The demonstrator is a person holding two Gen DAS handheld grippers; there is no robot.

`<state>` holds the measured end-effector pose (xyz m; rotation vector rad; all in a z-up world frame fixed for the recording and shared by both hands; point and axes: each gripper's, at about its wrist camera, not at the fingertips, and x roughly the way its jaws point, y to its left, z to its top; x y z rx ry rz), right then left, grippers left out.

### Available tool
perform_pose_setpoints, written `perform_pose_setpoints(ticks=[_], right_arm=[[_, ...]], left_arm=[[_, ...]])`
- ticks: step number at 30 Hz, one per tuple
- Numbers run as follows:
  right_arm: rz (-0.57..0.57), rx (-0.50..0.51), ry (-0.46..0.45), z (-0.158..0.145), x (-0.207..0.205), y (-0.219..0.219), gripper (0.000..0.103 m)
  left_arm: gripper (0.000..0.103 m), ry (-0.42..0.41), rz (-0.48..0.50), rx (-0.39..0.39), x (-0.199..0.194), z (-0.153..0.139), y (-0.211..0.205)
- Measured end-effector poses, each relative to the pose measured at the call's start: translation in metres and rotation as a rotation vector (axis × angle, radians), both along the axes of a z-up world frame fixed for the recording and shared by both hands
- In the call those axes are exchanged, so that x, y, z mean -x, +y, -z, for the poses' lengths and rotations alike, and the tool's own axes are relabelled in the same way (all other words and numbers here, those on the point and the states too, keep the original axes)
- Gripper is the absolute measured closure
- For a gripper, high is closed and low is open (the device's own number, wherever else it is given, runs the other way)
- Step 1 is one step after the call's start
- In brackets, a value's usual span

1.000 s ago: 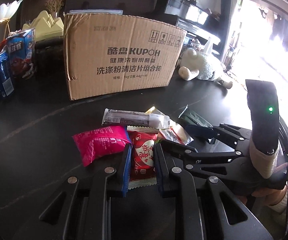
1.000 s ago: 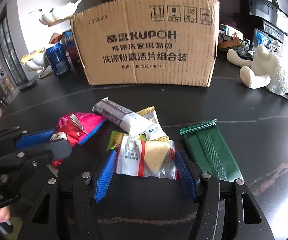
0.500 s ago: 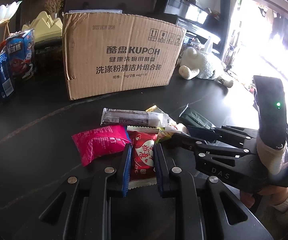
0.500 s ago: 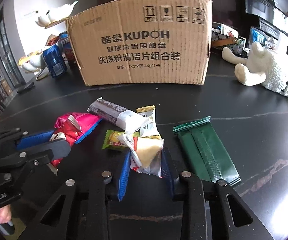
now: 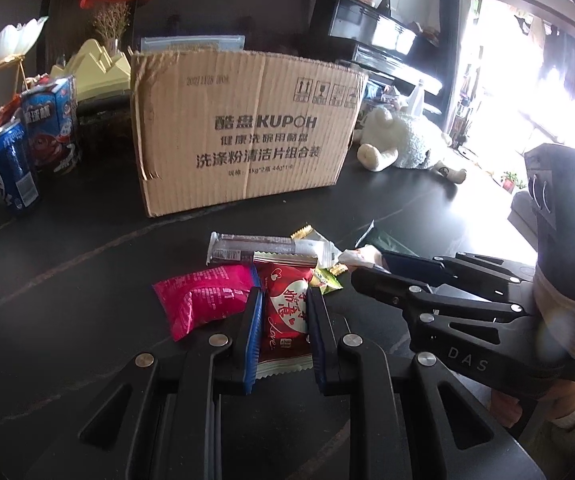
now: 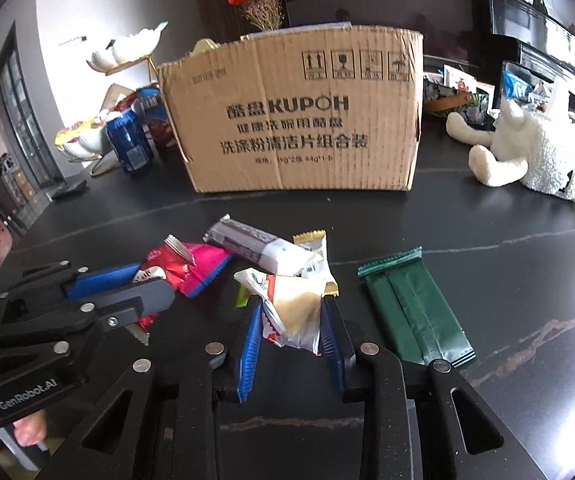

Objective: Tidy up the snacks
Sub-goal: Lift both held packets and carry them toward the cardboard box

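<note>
We see our left tool (image 5: 283, 312) clamped on the red "Love" packet (image 5: 286, 314), our right tool (image 6: 290, 320) clamped on a clear cake packet (image 6: 297, 308); the cardboard box (image 6: 299, 120) reads "KUPOH".

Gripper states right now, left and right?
Left gripper: shut on the red heart-print snack packet.
Right gripper: shut on the clear packet with a pale wedge-shaped snack.

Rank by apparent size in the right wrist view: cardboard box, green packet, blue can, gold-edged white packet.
1. cardboard box
2. green packet, though it lies nearer the camera
3. blue can
4. gold-edged white packet, partly covered
</note>
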<state>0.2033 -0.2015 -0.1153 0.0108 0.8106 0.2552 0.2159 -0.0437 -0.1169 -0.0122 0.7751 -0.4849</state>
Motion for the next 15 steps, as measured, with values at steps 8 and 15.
perform_pose_setpoints(ticks=[8, 15], right_arm=[[0.004, 0.012, -0.096, -0.032, 0.007, 0.004, 0.073], [-0.009, -0.001, -0.172, -0.071, 0.007, 0.008, 0.073]], left_arm=[[0.081, -0.067, -0.055, -0.033, 0.007, -0.034, 0.008], [0.081, -0.121, -0.088, -0.048, 0.006, -0.070, 0.014]])
